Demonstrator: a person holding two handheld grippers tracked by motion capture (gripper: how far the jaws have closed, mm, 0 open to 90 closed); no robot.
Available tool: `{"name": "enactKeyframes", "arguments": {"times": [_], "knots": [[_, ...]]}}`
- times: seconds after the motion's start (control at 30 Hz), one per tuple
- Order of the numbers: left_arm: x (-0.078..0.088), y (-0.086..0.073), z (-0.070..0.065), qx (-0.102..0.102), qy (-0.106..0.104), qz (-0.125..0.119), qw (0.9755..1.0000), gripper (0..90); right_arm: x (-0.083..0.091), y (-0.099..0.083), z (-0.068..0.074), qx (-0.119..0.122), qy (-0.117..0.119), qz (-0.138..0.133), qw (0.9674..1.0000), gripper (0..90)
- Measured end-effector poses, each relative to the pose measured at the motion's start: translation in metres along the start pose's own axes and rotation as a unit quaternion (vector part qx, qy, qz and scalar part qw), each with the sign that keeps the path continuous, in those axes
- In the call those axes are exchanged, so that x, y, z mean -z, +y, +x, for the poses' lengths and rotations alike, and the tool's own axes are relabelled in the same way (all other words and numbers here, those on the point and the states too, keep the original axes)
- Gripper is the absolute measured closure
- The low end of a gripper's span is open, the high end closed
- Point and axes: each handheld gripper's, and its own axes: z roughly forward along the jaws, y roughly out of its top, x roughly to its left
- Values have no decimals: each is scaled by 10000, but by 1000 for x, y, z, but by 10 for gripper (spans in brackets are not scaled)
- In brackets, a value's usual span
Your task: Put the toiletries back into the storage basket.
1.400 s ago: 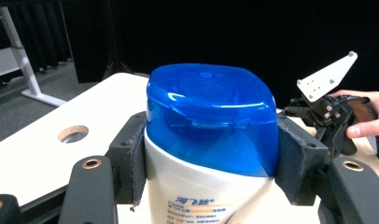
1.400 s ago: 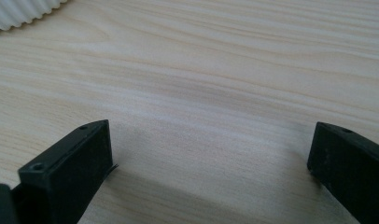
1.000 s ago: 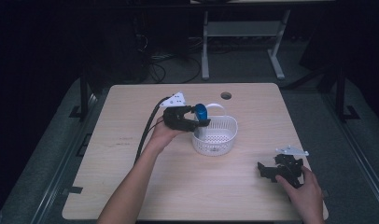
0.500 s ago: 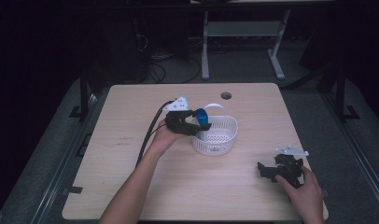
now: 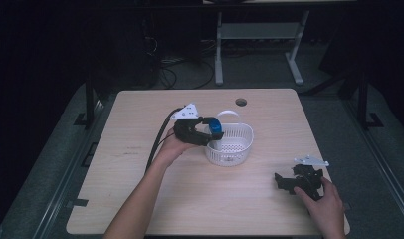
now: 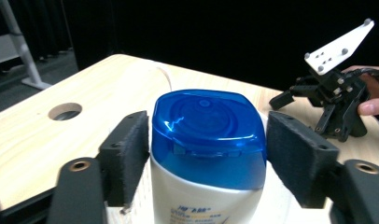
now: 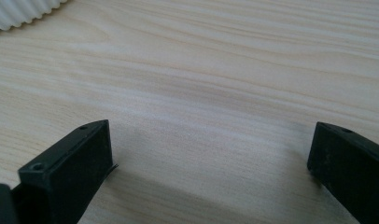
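Note:
A white bottle with a blue flip cap (image 6: pixel 208 128) stands upright in the white perforated basket (image 5: pixel 237 147) at mid-table, its cap (image 5: pixel 216 125) above the rim. My left gripper (image 5: pixel 210 130) reaches in level from the left. Its jaws have just been opening and the left gripper (image 6: pixel 206 140) now brackets the cap, with the pads (image 6: pixel 295 163) slightly clear of it on each side. My right gripper (image 5: pixel 285 182) rests on the table near the front right edge. The right gripper (image 7: pixel 211 149) is open over bare wood.
The light wood table (image 5: pixel 190 199) has a round cable hole (image 5: pixel 241 102) at the back. The basket's thin handle (image 5: pixel 229 113) arcs up behind the bottle. The basket's ribbed wall (image 7: pixel 19 11) lies ahead of the right gripper. Dark floor and a white stand (image 5: pixel 257 35) lie beyond the table.
The left jaws look slightly wider around the blue cap than before. Both hands and the bottle have stayed in place.

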Motion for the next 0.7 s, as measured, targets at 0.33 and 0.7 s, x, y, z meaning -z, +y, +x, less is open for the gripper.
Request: {"name": "enactKeyframes", "arguments": {"times": [0.33, 0.7], "knots": [[14, 5, -3, -39, 197, 260, 9995, 134, 0, 0, 0, -1, 0, 0, 10000, 0], [37, 10, -5, -28, 417, 460, 9981, 134, 0, 0, 0, -1, 1, 0, 10000, 0]]}}
